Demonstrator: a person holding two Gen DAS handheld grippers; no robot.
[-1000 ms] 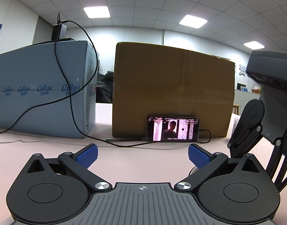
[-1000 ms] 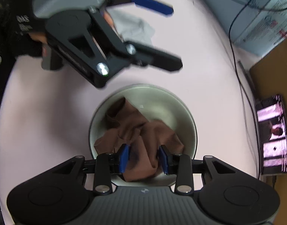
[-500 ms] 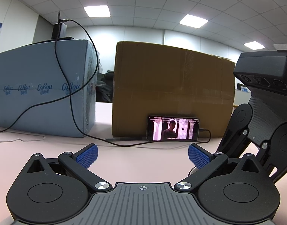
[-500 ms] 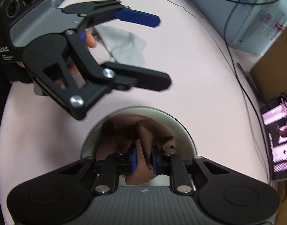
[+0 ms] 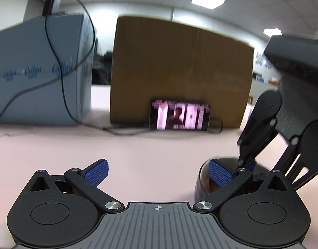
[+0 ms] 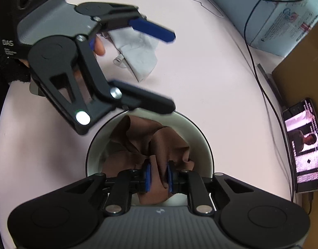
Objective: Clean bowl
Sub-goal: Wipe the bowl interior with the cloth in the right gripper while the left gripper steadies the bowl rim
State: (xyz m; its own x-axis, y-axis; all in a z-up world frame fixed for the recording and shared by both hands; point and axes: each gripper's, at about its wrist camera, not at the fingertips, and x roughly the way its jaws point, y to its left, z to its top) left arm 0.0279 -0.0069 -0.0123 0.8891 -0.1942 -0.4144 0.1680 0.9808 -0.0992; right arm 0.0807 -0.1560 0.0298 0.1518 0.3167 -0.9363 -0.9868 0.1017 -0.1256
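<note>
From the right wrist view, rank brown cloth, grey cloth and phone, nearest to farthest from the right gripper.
1. brown cloth: pinched in the right gripper, inside the bowl.
2. grey cloth: on the table, ahead-left.
3. phone: far right; too close to rank against the grey cloth.

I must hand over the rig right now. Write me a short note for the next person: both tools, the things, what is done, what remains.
Right tool: shut on the brown cloth, inside the bowl.
Left tool: open, empty, above the bowl's far-left rim.
Bowl stands on the pink table; a grey cloth lies beyond it.
Done: cloth gripped in the bowl.
Left: probably steady the bowl with the left tool, wipe the inside, take the cloth out.
</note>
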